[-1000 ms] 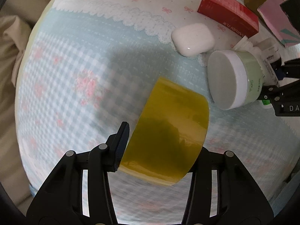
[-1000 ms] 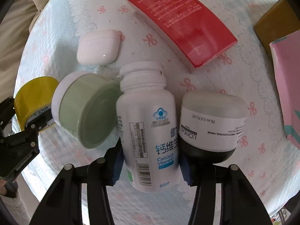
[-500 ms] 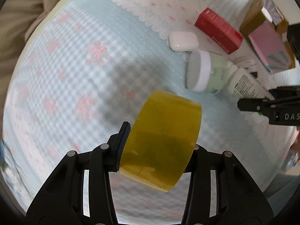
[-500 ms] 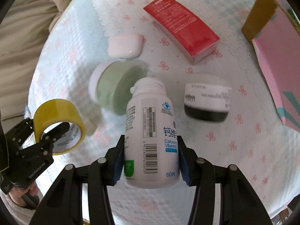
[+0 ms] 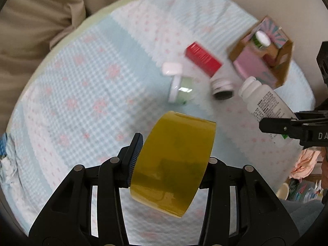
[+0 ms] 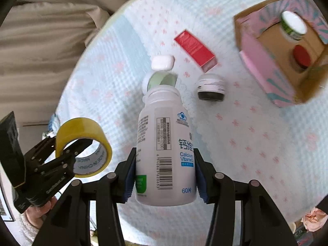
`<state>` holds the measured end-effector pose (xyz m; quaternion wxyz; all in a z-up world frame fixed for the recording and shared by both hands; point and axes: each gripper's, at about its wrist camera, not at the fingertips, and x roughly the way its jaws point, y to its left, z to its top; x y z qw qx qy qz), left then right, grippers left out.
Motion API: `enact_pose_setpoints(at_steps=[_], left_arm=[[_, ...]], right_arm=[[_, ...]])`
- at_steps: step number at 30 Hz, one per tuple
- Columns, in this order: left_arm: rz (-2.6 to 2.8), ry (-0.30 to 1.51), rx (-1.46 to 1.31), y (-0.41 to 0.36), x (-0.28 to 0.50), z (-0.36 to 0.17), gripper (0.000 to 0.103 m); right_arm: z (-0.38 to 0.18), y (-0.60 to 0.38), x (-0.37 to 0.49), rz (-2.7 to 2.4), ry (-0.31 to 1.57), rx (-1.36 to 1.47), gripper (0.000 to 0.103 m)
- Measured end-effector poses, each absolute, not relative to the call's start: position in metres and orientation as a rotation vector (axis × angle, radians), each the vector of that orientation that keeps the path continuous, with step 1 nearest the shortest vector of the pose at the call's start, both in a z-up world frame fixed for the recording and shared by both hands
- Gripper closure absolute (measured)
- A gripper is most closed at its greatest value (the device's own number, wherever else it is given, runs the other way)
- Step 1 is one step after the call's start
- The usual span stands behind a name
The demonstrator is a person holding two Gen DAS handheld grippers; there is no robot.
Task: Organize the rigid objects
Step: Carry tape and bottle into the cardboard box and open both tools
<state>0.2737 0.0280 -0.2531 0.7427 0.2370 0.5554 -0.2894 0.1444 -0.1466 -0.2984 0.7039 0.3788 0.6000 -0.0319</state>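
Note:
My left gripper (image 5: 171, 165) is shut on a yellow tape roll (image 5: 174, 162) and holds it in the air above the bed; the same tape roll (image 6: 82, 143) shows at lower left in the right wrist view. My right gripper (image 6: 165, 168) is shut on a white calcium vitamin bottle (image 6: 164, 153), lifted off the cloth; this bottle (image 5: 264, 100) appears at right in the left wrist view. On the cloth lie a red box (image 6: 194, 49), a white earbud case (image 6: 163, 62), a green jar (image 6: 162, 80) and a black-and-white jar (image 6: 211, 89).
An open cardboard box (image 6: 283, 49) with pink sides stands at the far right, holding a green-and-white bottle (image 6: 293, 24) and a red-capped item (image 6: 301, 56). The blue-and-pink checked bedspread (image 5: 82, 102) covers the surface. Beige bedding (image 6: 41, 41) lies at left.
Both grippers rose well above the bed, one with the tape roll, the other with the white bottle lifted from between the jars. The cardboard box came fully into view.

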Motion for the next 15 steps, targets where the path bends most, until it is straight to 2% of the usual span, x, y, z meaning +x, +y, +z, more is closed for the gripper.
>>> enact_pose_setpoints(at_steps=[4,15], left_arm=[[-0.665,1.157,0.515,0.004,0.255,-0.222,0.064],[-0.722,1.061,0.506,-0.113,0.221,-0.17,0.064]], right_arm=[[-0.257,-0.17,0.127,-0.097,1.28,0.827,0.057],[-0.206,-0.288,0.089,-0.196,1.169,0.83,0.057]])
